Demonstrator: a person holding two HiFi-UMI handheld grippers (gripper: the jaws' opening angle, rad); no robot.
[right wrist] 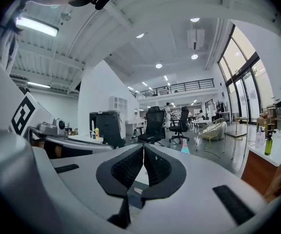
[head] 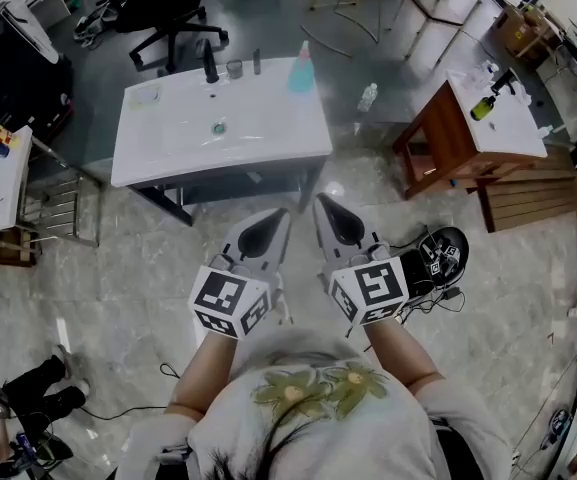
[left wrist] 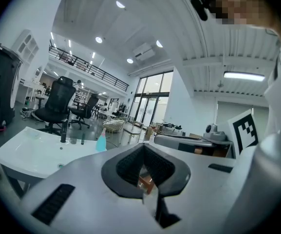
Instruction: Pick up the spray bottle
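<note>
Left tool (left wrist: 142, 149) first: pads pinched together at the tip, nothing btwn them, only a sliver of bkgd peeking through lower down. Right tool (right wrist: 143, 152): pads flat against each other, fully closed, empty too. Makes sense imo, nothing's in reach, so no reason to carry them wide. In the head view both sit side by side close in front of the person (head: 318, 408), noses fwd and about level: a carrying pose, not a grasping one. Moving outward: bare floor (head: 118, 268) below, then the white tabletop (head: 288, 138) w/ its sunken basin (head: 188, 128) and a black tap (head: 209, 65) at the back. And there's the bottle (head: 301, 71): pale blue, upright, on the far edge of that tabletop, right of the tap, well apart from both tools. It shows left of the left tool's nose and right of the right tool's, so the pair is aimed pretty much at it. A green bottle (head: 483, 107) stands on a side tabletop (head: 516, 133) off to the right, but the aim says blue's the target. Task barely begun: approach stage. Next, prob. closing in and opening one tool. The far-edge spot means reaching across the basin, and a clumsy nudge could tip the bottle off the back.
</note>
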